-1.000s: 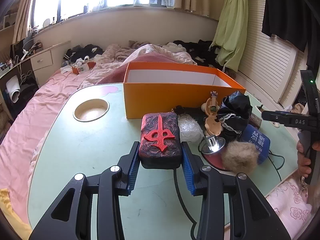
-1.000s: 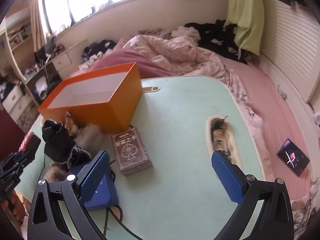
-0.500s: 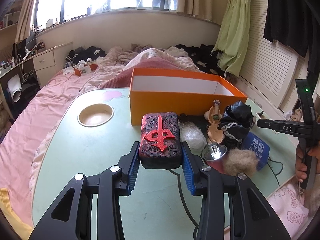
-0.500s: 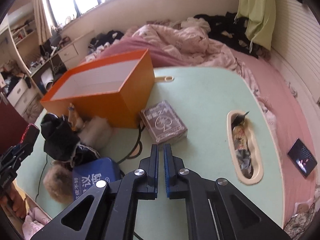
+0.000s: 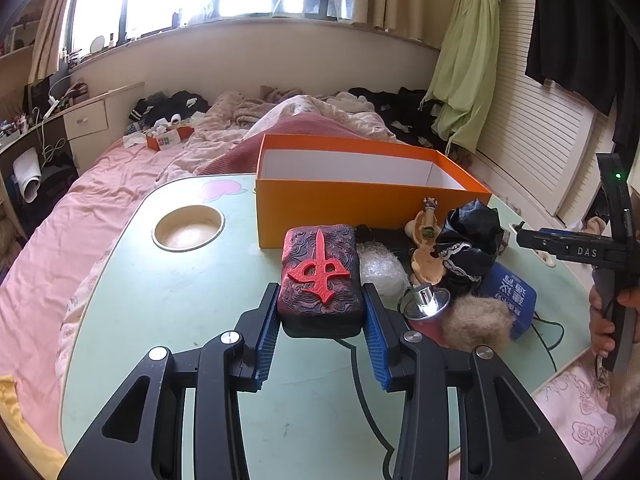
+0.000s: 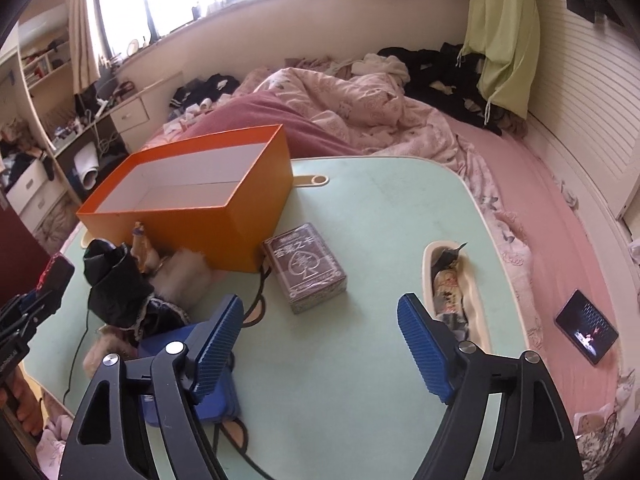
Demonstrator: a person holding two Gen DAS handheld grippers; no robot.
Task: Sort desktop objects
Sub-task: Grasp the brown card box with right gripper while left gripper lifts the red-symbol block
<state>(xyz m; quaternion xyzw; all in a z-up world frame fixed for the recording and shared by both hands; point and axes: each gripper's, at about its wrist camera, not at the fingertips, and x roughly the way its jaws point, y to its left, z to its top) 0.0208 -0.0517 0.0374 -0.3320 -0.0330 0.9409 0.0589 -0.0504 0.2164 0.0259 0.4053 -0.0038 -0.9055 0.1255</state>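
A: Dark-red block with the raised red character (image 5: 320,276), where is it?

B: Clamped in the left gripper (image 5: 321,334), blue pads pressing both sides. It sits over the mint-green desk (image 5: 168,304), just in front of the orange box (image 5: 360,204).

A: Is the block on the desk or lifted?

B: Can't tell from this view.

A: Box contents?

B: White inside, nothing visible in it from the right wrist view (image 6: 192,196).

A: Right gripper (image 6: 320,340)?

B: Jaws opening, fairly wide now, nothing between them, only bare desk (image 6: 380,208). It points toward the card box with the spade print (image 6: 306,266), which lies flat just beside the orange box's corner.

A: Other clutter?

B: Pile right of the block: bubble wrap wad (image 5: 380,268), small figurine (image 5: 426,248), black cloth with lace trim (image 5: 470,240), shiny metal piece (image 5: 424,300), tan fur ball (image 5: 476,322), blue pouch (image 5: 510,292). All touching or overlapping.

A: Anything else on the desk?

B: Round cup recess (image 5: 188,228) on the left, long tray slot (image 6: 456,284) with wrappers on the right.
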